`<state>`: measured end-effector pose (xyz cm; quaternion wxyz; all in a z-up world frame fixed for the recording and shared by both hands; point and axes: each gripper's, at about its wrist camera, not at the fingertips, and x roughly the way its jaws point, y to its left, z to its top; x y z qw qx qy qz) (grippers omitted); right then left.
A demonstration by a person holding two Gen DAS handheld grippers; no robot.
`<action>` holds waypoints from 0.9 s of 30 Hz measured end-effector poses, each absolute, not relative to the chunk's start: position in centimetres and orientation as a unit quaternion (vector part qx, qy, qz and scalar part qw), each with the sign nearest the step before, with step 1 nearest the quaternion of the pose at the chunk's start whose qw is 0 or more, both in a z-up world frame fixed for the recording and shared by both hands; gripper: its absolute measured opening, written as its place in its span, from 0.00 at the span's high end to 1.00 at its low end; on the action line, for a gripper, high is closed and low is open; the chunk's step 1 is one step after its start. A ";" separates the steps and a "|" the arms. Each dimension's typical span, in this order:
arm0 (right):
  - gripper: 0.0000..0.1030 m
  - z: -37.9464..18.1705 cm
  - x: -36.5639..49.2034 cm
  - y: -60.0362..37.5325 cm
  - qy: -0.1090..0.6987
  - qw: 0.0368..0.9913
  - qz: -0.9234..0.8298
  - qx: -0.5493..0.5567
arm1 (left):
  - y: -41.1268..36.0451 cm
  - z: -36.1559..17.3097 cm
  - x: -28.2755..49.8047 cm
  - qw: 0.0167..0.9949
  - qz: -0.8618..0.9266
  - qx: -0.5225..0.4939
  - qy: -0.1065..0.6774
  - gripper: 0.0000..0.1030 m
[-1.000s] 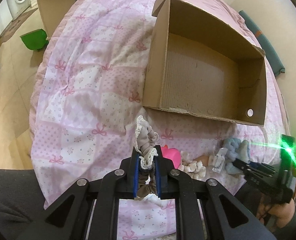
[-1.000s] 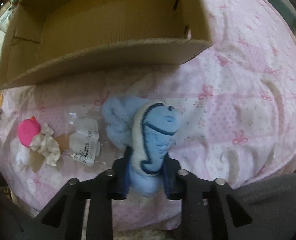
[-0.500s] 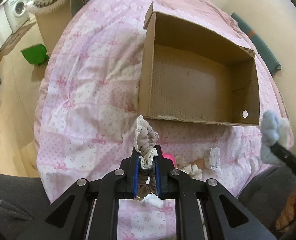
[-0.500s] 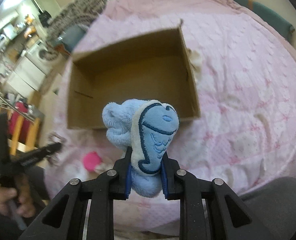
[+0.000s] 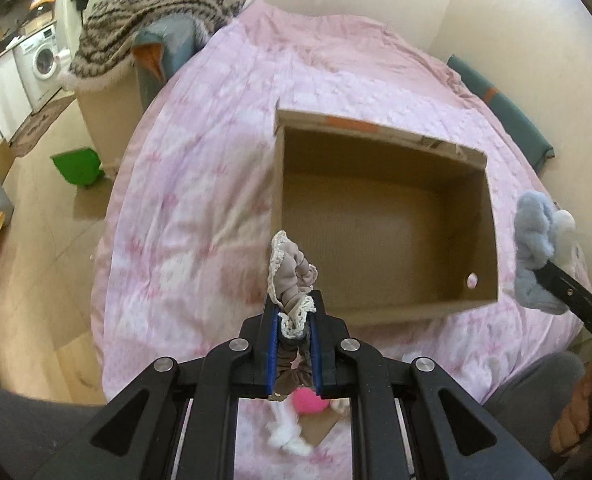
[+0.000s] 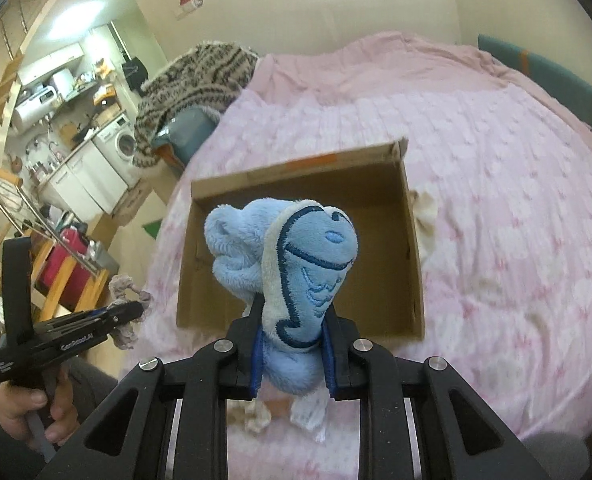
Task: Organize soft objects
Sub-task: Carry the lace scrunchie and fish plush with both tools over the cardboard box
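My left gripper is shut on a beige lace-trimmed scrunchie, held in the air just before the near wall of an open cardboard box. My right gripper is shut on a light blue plush toy, held above the box's near side. The plush also shows at the right edge of the left wrist view. The left gripper with the scrunchie shows at the left of the right wrist view. The box inside looks empty.
The box sits on a pink patterned bedspread. A pink round item and white soft pieces lie on the bed below the left gripper. A cream cloth lies by the box's right wall. A striped blanket sits beyond the bed.
Both grippers have risen with their loads and moved toward the box. The plush left the bed and now hangs above the box's near side; the scrunchie is closer to the box wall.
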<state>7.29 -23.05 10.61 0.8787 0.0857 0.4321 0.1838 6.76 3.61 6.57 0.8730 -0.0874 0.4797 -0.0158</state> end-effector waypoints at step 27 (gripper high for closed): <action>0.75 2.6 14.7 -23.4 0.482 0.860 0.127 0.105 | -1.8 2.7 17.2 0.872 -0.003 -0.036 0.488 0.88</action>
